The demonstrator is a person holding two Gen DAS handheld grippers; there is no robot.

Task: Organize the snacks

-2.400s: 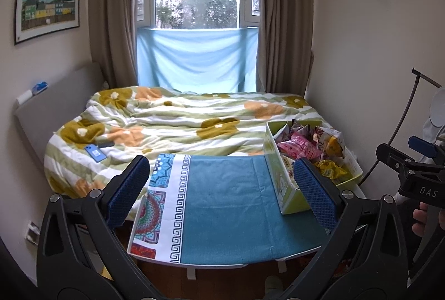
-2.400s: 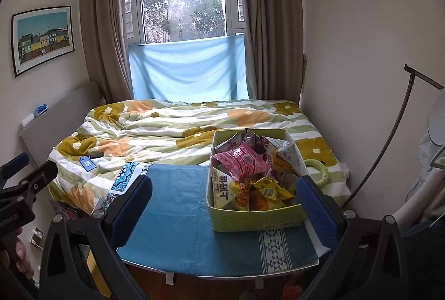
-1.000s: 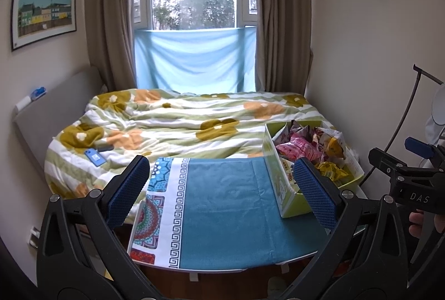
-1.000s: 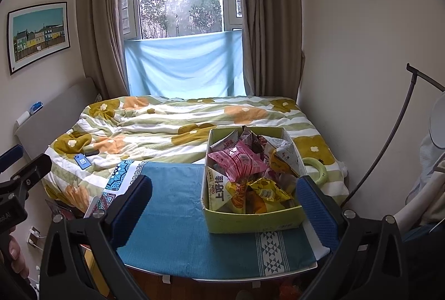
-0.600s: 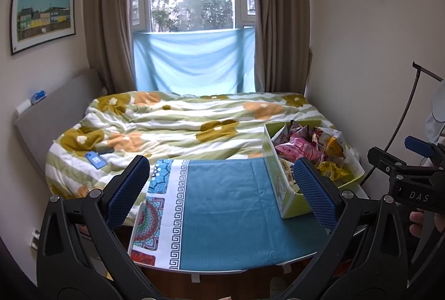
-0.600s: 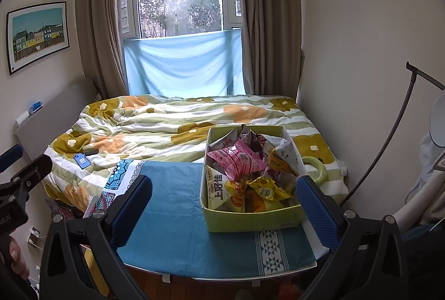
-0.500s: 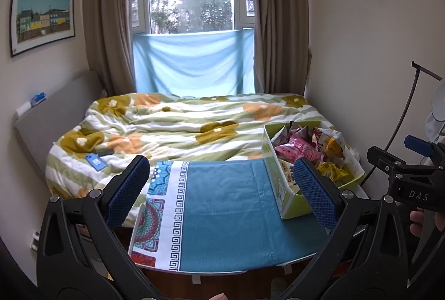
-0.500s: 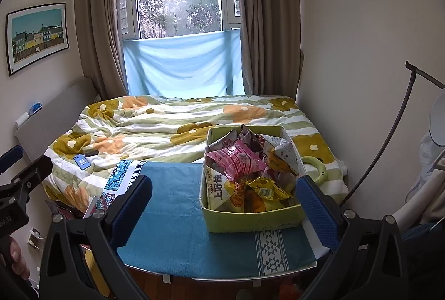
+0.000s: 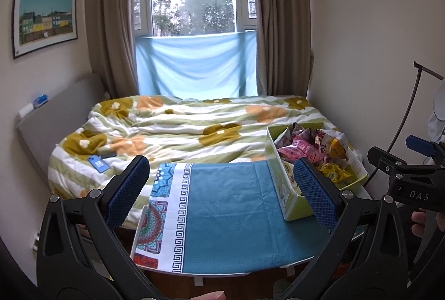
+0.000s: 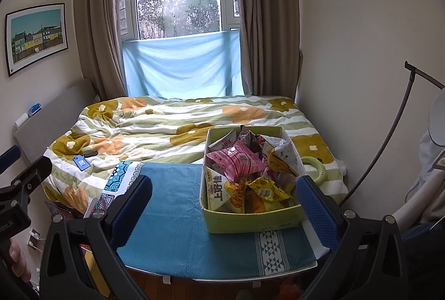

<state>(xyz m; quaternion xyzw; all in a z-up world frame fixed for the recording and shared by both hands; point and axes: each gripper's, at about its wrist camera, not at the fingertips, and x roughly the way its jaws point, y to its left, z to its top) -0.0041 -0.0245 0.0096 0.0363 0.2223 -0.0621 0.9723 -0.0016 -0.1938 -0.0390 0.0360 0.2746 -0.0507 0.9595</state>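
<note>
Right now both tools hang above the near edge of the surface (image 10: 172, 219), which is covered by a teal cloth with a patterned border. The left hand-held gripper (image 9: 221, 190) is released, its blue-padded fingers (image 9: 126, 190) spread wide over the bare cloth and holding nothing. The right hand-held gripper (image 10: 222, 211) is likewise released and empty, its spread fingers framing the near side of the snack box (image 10: 250, 220) without touching it.

That green cardboard box sits on the right part of the surface, close to the right edge. It is heaped with snack packets: a pink packet (image 10: 236, 161) lies on top near the middle, a white bag with printed characters (image 10: 218, 188) leans at the front left, and yellow packets (image 10: 267, 190) sit at the front.

Beyond the surface is a bed with a flower-print duvet (image 10: 172, 122), with a blue phone (image 10: 81, 163) lying on its left side and a pale green ring (image 10: 314, 168) just right of the box.
</note>
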